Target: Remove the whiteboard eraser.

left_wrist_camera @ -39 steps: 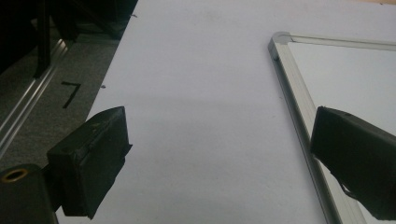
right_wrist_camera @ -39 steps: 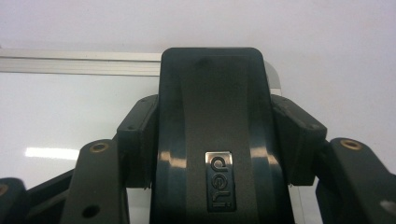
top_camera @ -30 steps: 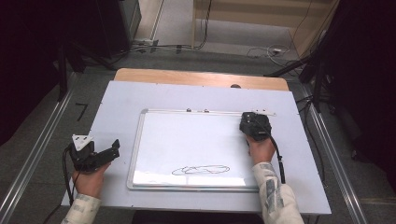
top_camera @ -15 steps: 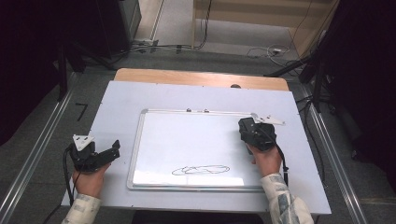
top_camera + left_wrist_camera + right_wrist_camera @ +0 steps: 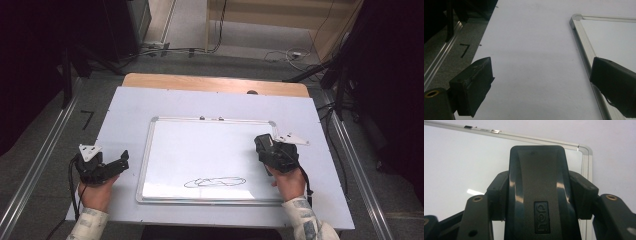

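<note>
One glossy black plastic eraser (image 5: pixel 537 195) sits clamped in the right gripper (image 5: pixel 265 147) fingers above one aluminium-framed whiteboard (image 5: pixel 210 150), while the left gripper (image 5: pixel 117 162) fingers gape empty.

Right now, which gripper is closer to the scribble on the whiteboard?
Right. The right gripper, clamping a black eraser, is over the whiteboard up-right of the scribble; the left gripper sits off-board.

Bright table, dark surroundings, soft glare, blurred near jaws
</note>
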Demonstrator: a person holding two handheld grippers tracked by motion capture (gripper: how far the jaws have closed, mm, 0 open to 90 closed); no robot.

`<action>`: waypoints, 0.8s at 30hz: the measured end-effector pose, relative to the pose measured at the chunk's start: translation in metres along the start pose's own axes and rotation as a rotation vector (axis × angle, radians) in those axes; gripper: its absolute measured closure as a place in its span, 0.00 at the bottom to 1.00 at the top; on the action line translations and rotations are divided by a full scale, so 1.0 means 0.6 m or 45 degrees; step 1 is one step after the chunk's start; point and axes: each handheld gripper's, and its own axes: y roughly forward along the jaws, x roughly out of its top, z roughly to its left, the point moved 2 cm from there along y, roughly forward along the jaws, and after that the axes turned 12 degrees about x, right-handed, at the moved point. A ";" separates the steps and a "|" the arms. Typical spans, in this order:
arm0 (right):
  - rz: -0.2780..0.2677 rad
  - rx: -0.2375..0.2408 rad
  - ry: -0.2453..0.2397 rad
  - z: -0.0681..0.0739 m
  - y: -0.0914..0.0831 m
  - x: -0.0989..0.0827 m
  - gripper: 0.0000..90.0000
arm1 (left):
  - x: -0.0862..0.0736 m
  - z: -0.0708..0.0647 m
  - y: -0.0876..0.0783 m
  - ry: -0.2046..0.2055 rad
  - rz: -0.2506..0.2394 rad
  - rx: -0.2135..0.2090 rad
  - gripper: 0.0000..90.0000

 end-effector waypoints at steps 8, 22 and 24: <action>0.013 0.014 0.000 0.000 -0.008 -0.013 0.43 | 0.000 0.000 0.001 -0.002 0.001 0.003 0.06; 0.029 0.019 -0.005 0.004 -0.005 -0.020 0.43 | 0.000 -0.001 -0.001 0.003 0.000 0.002 0.06; 0.030 0.020 -0.005 0.004 -0.005 -0.020 0.43 | 0.000 0.000 -0.001 0.002 0.001 0.001 0.06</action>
